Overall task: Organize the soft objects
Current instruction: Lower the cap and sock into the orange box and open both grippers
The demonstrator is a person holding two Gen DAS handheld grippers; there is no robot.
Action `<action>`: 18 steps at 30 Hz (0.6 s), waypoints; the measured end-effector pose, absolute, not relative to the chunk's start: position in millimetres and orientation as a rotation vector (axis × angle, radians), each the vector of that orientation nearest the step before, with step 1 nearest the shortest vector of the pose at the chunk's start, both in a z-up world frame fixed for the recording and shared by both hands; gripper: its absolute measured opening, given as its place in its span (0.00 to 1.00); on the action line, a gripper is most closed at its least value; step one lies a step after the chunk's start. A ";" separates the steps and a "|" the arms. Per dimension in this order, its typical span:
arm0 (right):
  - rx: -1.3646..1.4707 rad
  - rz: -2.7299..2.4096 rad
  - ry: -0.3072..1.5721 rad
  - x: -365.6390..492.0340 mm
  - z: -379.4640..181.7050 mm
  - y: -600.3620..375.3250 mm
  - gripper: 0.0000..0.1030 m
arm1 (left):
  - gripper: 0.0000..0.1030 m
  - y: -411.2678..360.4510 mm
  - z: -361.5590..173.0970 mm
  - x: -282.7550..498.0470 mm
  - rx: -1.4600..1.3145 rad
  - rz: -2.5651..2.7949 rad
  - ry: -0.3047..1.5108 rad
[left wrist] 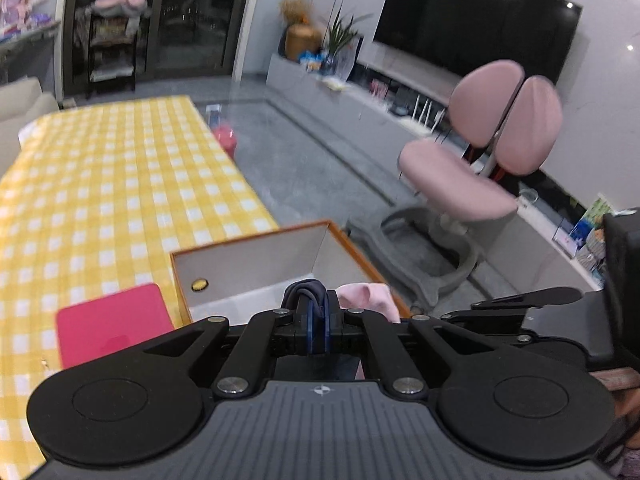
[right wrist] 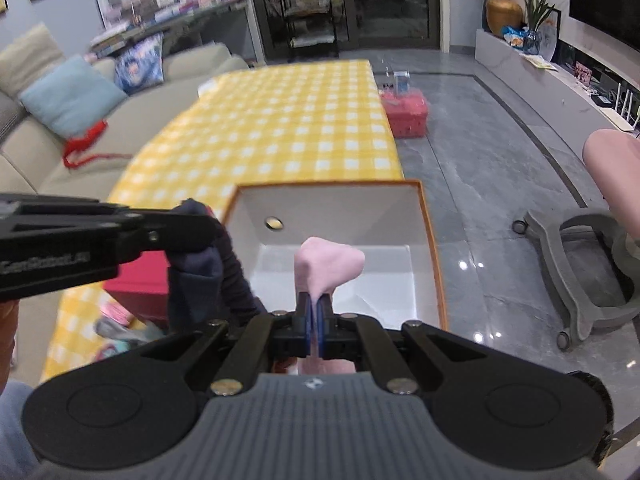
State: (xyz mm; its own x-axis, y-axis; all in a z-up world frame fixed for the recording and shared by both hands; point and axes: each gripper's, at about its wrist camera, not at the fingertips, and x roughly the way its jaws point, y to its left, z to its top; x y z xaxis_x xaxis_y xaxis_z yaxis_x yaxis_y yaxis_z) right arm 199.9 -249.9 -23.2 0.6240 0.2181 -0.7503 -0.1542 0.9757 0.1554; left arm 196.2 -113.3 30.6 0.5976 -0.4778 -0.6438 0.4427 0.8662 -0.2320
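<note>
My left gripper (left wrist: 318,312) is shut on a dark navy cloth (left wrist: 304,290), held over the near edge of an open white box with an orange rim (left wrist: 256,256). In the right wrist view the same navy cloth (right wrist: 200,268) hangs from the left gripper (right wrist: 188,224) beside the box's left wall. My right gripper (right wrist: 316,312) is shut on a pink cloth (right wrist: 330,262), held above the inside of the box (right wrist: 332,208). The pink cloth also shows in the left wrist view (left wrist: 366,298).
The box stands on a table with a yellow checked cloth (left wrist: 120,184). A red flat object (left wrist: 112,324) lies left of the box. A pink chair (left wrist: 480,152) stands on the floor at the right. A red basket (right wrist: 404,114) sits beside the table. A sofa (right wrist: 60,120) is at the left.
</note>
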 end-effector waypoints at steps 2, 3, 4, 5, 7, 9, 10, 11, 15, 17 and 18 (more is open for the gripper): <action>0.044 0.204 0.897 211.9 -36.0 -249.8 0.00 | 0.05 -118.3 16.9 209.5 -0.044 -0.529 0.797; 0.029 0.200 0.906 217.2 -41.4 -250.1 0.00 | 0.05 -120.7 9.6 216.3 -0.040 -0.520 0.814; 0.010 0.196 0.917 223.3 -48.1 -249.8 0.00 | 0.05 -122.6 3.4 222.6 -0.034 -0.515 0.828; -0.002 0.192 0.929 227.6 -53.1 -249.3 0.00 | 0.05 -125.5 -3.6 228.0 -0.026 -0.514 0.842; -0.013 0.190 0.958 237.2 -62.8 -249.2 0.00 | 0.05 -129.9 -17.1 236.9 0.003 -0.508 0.864; -0.040 0.186 0.979 244.3 -72.3 -247.9 0.00 | 0.05 -134.6 -27.6 243.2 0.028 -0.511 0.893; -0.061 0.185 0.984 247.4 -76.6 -246.3 0.00 | 0.05 -136.0 -32.4 245.7 0.030 -0.517 0.912; -0.086 0.185 0.987 249.0 -80.2 -244.0 0.00 | 0.05 -136.8 -37.9 248.6 0.032 -0.520 0.930; -0.134 0.191 1.011 254.1 -89.8 -239.3 0.00 | 0.06 -142.1 -51.2 254.8 0.072 -0.515 0.964; -0.144 0.191 1.019 256.1 -92.2 -237.7 0.01 | 0.08 -143.0 -56.0 257.0 0.079 -0.511 0.986; -0.148 0.189 1.019 255.8 -92.4 -237.2 0.02 | 0.10 -143.0 -58.5 258.1 0.080 -0.509 0.998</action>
State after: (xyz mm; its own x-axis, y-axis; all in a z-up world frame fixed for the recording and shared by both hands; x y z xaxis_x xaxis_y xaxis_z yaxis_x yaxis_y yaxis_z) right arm 255.8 -237.2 -92.4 0.5099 0.0878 -0.8557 -0.2254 0.9736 -0.0345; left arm 258.1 -143.0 -58.5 0.4356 -0.3723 -0.8196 0.4444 0.8807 -0.1639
